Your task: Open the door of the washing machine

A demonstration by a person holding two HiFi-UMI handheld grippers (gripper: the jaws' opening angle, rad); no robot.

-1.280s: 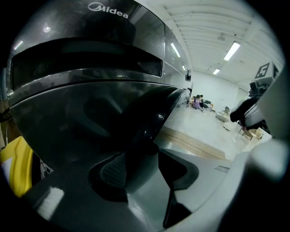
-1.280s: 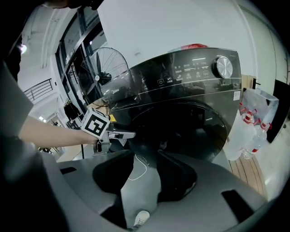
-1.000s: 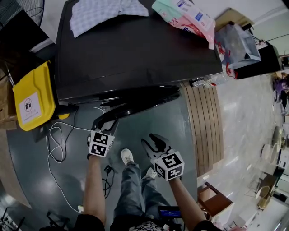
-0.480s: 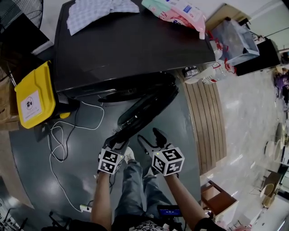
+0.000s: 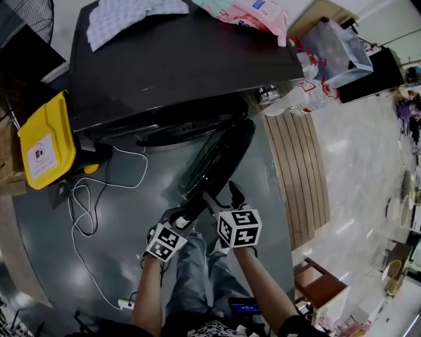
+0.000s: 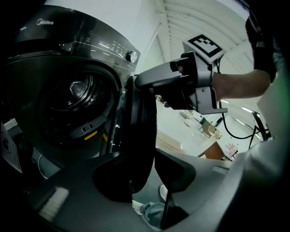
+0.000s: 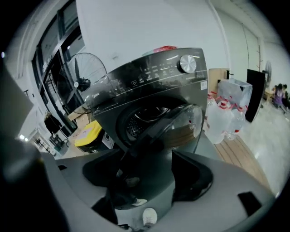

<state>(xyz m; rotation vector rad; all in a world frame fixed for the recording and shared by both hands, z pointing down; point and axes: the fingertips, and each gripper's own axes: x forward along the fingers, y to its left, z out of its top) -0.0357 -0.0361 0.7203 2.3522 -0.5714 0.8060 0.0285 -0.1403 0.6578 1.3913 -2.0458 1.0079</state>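
The dark washing machine (image 5: 177, 59) stands at the top of the head view, and its round door (image 5: 220, 161) swings out toward me. My left gripper (image 5: 186, 209) grips the door's free edge; its jaws have just been closing. In the left gripper view the door's edge (image 6: 138, 131) runs between the fingers of the left gripper (image 6: 147, 156), and the drum (image 6: 74, 102) shows behind. My right gripper (image 5: 221, 193) hovers just right of that edge; its jaws have just been opening and nothing is between them. The right gripper (image 7: 147, 158) faces the glass door (image 7: 181, 124).
A yellow bin (image 5: 43, 141) and a white cable (image 5: 85, 204) lie left of the machine. Water bottles (image 5: 299, 99) and a wooden slatted platform (image 5: 296, 171) are on the right. A cloth (image 5: 118, 16) and a packet (image 5: 253, 13) rest on the machine's top. My legs (image 5: 197, 263) are below the grippers.
The door has swung further out from the machine, drawn by the left gripper toward me. The right gripper's jaws have spread wider and it has shifted slightly.
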